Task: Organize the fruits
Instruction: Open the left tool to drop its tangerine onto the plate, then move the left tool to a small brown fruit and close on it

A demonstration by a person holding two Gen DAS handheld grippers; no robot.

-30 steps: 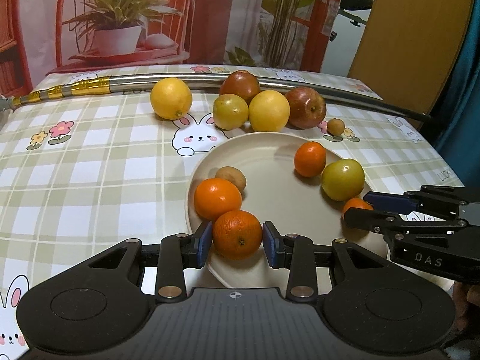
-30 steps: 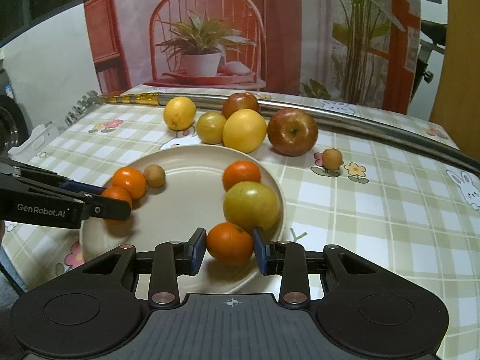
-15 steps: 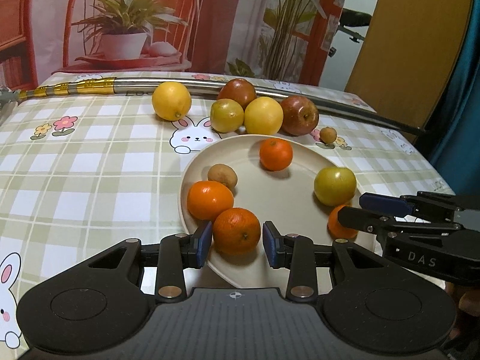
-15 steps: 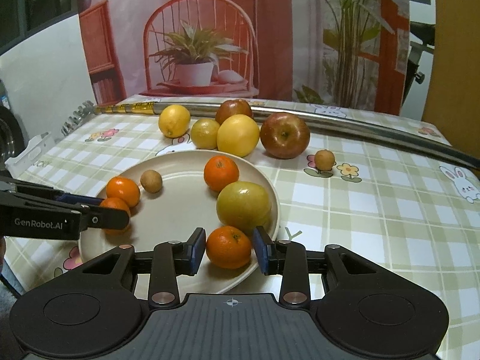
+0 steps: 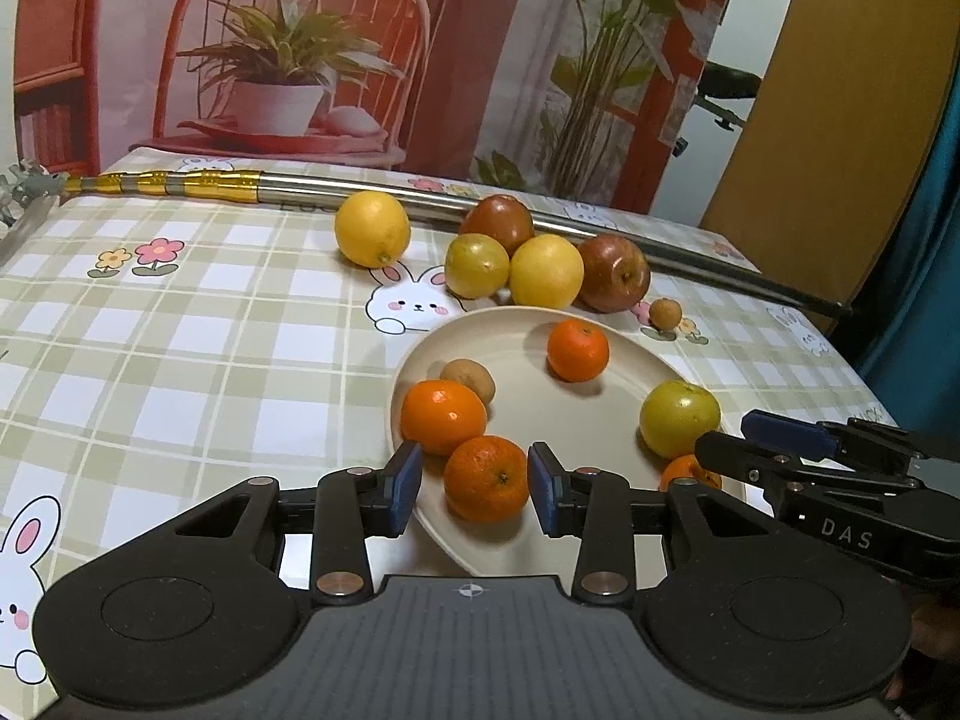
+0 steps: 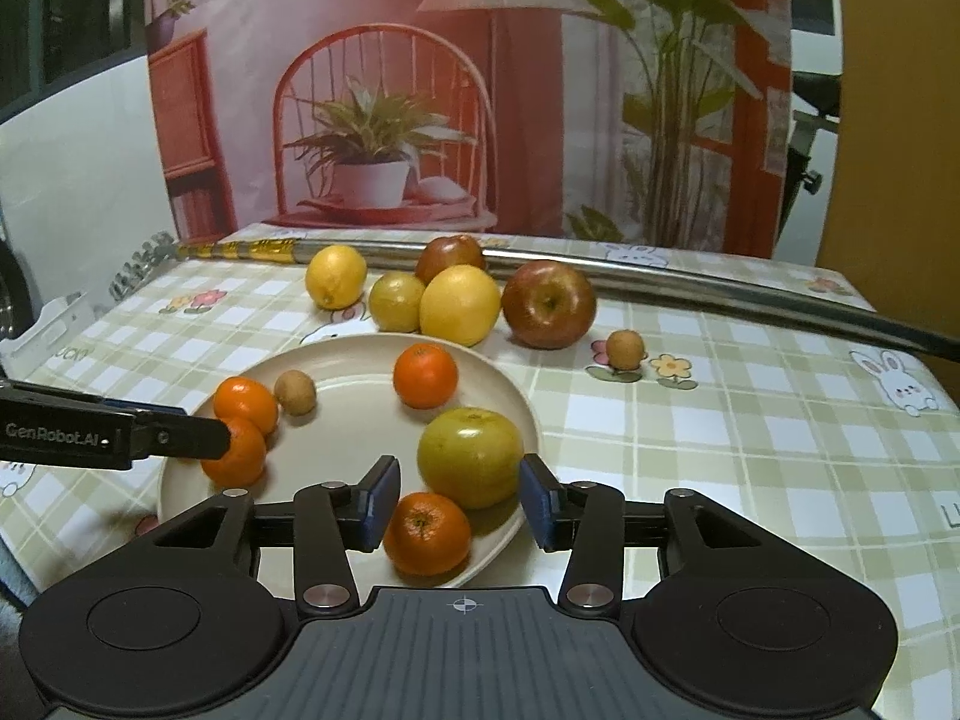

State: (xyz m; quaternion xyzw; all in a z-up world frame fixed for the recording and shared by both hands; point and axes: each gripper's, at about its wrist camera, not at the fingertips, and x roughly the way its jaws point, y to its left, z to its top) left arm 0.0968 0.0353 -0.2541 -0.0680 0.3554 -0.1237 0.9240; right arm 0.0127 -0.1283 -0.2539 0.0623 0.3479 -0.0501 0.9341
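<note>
Opening wider than a moment ago, both sets of jaws let go of their fruit. The left gripper has gaps on each side of its orange, and the right gripper stands loose around a small orange. Both fruits sit at the near rim of the plate on the counter, so they look placed. They are round, bright and bumpy.

Four oranges, two apples, three yellow citrus, two small brown fruits, one green fruit, one plate.
</note>
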